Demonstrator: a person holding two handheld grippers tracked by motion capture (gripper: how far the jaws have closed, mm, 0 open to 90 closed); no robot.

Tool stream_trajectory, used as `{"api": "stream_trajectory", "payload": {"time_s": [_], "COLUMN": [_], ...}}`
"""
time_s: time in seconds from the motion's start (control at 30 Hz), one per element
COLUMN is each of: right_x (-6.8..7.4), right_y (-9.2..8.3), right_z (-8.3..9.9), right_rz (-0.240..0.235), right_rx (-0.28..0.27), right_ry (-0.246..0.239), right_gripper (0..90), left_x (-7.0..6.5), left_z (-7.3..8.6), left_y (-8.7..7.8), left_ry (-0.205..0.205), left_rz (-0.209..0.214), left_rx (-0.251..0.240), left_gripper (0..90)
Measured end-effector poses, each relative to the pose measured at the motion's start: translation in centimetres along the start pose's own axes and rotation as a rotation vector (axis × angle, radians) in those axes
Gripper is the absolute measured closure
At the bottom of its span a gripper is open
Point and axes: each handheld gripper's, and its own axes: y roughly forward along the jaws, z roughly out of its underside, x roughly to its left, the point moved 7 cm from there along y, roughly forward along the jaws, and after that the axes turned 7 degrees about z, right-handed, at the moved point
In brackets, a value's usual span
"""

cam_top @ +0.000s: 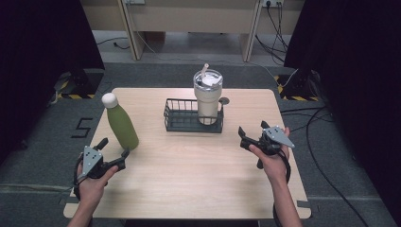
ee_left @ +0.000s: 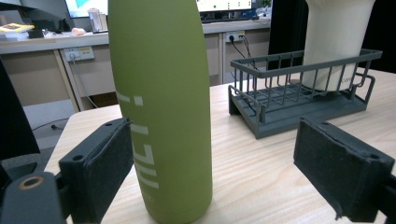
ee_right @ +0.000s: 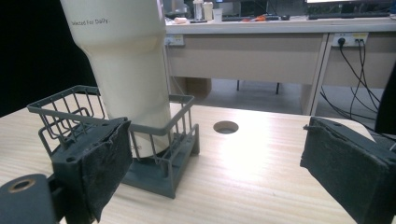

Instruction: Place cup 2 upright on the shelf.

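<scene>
While a person's two forearms reach in from the near edge, a pale wooden counter (cam_top: 189, 175) carries three things. Largest is a dark wire basket (cam_top: 182, 118) near the far middle. A cream tumbler (cam_top: 208, 97) with a clear lid and a straw stands upright in its right end. A green bottle (cam_top: 122, 125) with a white cap stands upright at the left of the counter, well apart from the basket. The left tongs (cam_top: 126, 156) sit just beside the bottle's base; in the left gripper view the bottle stands between the spread pads, close to the left pad, ungripped. The right tongs (cam_top: 242, 138) hover near the basket's right end, released and grasping nothing.
</scene>
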Motion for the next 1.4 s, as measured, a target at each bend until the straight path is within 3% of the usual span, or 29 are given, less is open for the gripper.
{"api": "stream_trajectory", "payload": {"time_s": [0.27, 0.5, 1.07, 1.4], "right_x": [-0.2, 0.3, -0.7, -1.0], "right_y": [-0.4, -0.2, -1.2, -1.4], "right_z": [0.4, 0.9, 1.2, 1.6], "right_rz": [0.003, -0.005, 0.019, 0.021], "right_rx": [0.005, 0.020, 0.018, 0.028], "right_ry": [0.007, 0.004, 0.009, 0.016], "right_gripper": [8.7, 8.7, 9.0, 10.8], "left_x": [0.7, 0.9, 2.6, 3.4], "left_z": [-0.8, -1.3, -2.7, -2.9], "left_y": [0.6, 2.0, 4.9, 6.6], "left_ry": [-0.018, -0.021, -0.046, -0.026], "left_rz": [-0.012, -0.002, -0.043, -0.072], "left_rx": [-0.016, -0.015, -0.041, -0.022], "left_gripper": [4.9, 0.2, 0.0, 0.0]}}
